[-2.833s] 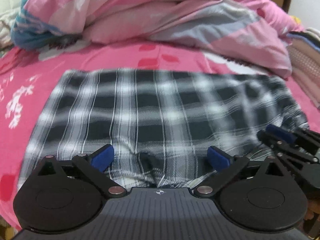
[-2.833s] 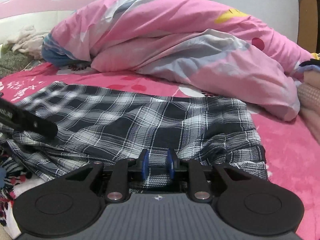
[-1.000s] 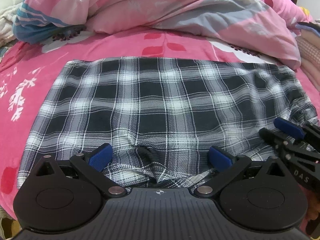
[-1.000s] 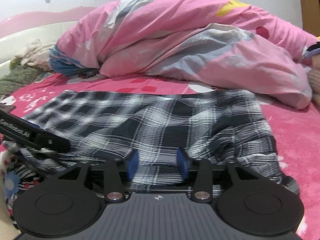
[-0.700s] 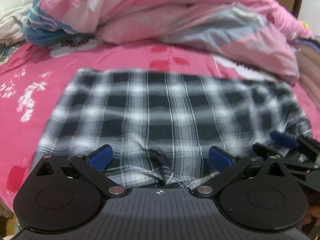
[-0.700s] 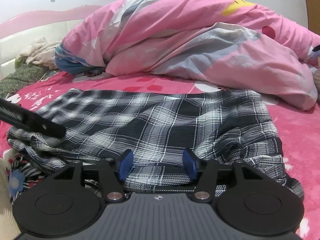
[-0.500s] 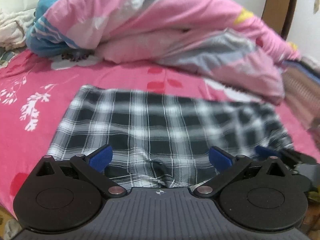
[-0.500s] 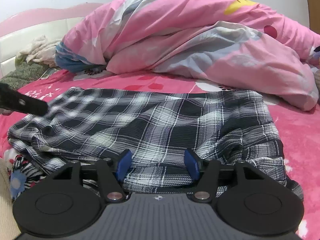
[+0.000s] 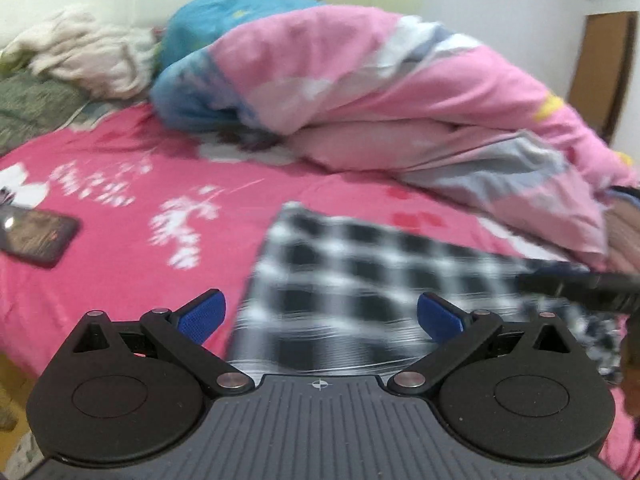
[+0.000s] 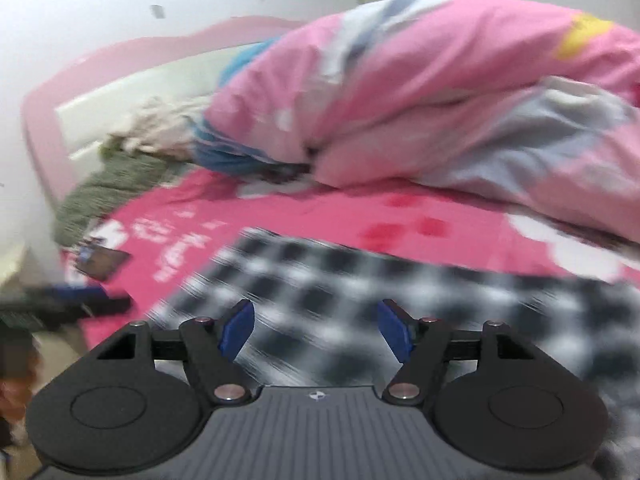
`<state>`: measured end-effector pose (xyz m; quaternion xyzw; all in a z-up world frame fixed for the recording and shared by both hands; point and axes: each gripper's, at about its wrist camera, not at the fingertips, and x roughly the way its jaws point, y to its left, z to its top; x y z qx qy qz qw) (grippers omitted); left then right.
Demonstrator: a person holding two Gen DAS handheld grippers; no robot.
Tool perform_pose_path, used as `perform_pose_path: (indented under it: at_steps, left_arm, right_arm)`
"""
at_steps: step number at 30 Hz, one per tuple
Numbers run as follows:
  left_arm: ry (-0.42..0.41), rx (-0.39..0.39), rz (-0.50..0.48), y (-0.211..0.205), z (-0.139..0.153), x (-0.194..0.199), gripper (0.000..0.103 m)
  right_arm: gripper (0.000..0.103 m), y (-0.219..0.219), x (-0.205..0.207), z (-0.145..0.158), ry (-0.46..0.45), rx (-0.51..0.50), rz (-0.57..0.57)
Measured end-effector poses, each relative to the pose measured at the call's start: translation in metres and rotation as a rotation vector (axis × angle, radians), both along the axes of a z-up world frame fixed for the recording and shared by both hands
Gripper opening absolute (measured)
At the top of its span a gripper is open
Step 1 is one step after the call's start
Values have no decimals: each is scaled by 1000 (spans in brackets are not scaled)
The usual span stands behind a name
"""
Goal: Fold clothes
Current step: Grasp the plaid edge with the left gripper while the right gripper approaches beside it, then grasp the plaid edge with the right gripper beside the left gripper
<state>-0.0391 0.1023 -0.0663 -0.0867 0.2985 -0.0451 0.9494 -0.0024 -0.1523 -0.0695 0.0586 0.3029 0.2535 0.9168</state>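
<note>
Left wrist view: the left gripper (image 9: pixel 318 316) stands with its blue pads spread wide and nothing between them, lifted clear above a black-and-white checked garment (image 9: pixel 360 292) lying flat on the pink bedsheet (image 9: pixel 132 248). In the right wrist view the right gripper (image 10: pixel 316 330) is likewise clear of the cloth, its jaws opening with no fabric caught between the pads. The garment (image 10: pixel 360 300) lies near the front edge of the bed, just ahead of both tools, as a broad flat panel with one straight side edge showing; motion blur hides the seams and any finer creases. Judging from that flat, squared shape and the two free grippers, one fold looks laid down and let go, with further folds probably still to make before the piece is compact. To the left on the sheet lies a dark phone (image 9: pixel 34 236), well apart from the cloth. Beyond the garment a bunched pink quilt (image 9: pixel 400 100) fills the back of the bed, and a cream and green pile of other clothes (image 9: pixel 80 56), not yet folded, rests by the headboard.
</note>
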Motion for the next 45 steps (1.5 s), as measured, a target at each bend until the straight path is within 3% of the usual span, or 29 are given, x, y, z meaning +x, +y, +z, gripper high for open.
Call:
perform_pose_path:
  at_steps: [3, 6, 16, 18, 20, 21, 23, 25, 29, 32, 34, 36, 39, 42, 45]
  left_arm:
    - [34, -31, 15, 15, -7, 9, 96]
    - [52, -46, 10, 24, -13, 15, 84]
    - [180, -86, -47, 44, -45, 37, 58]
    - [167, -93, -52, 45, -47, 35, 53]
    - [155, -106, -65, 44, -48, 33, 28]
    - [151, -113, -71, 44, -48, 33, 25]
    - [121, -120, -76, 43, -46, 31, 9]
    - [85, -138, -90, 42, -42, 27, 6]
    - [-3, -156, -145, 31, -30, 17, 5]
    - [-64, -145, -204, 16, -20, 7, 5]
    - [-81, -139, -232, 7, -17, 3, 5]
    - [-84, -127, -244, -1, -15, 1, 5]
    - [-89, -143, -249, -5, -10, -1, 4]
    - [-100, -165, -267, -10, -3, -3, 4]
    - [-108, -190, -302, -21, 7, -5, 4]
  right_arm:
    - [71, 33, 30, 8, 79, 54, 79]
    - [72, 65, 59, 8, 179, 91, 155]
    - [72, 147, 132, -20, 376, -20, 166]
    - [72, 156, 143, -29, 414, -37, 155]
    - [72, 165, 152, -36, 438, -63, 144]
    - [72, 169, 155, -40, 450, -81, 140]
    - [72, 179, 161, -44, 459, -112, 138]
    - [72, 186, 163, -45, 451, -145, 145]
    - [82, 197, 160, -44, 437, -205, 178]
    - [80, 199, 158, -43, 418, -227, 190]
    - [74, 196, 157, -43, 404, -222, 186]
    - [46, 187, 157, -43, 388, -222, 168]
    - [15, 167, 155, -39, 364, -202, 138]
    - [7, 142, 151, -27, 330, -136, 119]
    - [5, 115, 143, -9, 277, -74, 110]
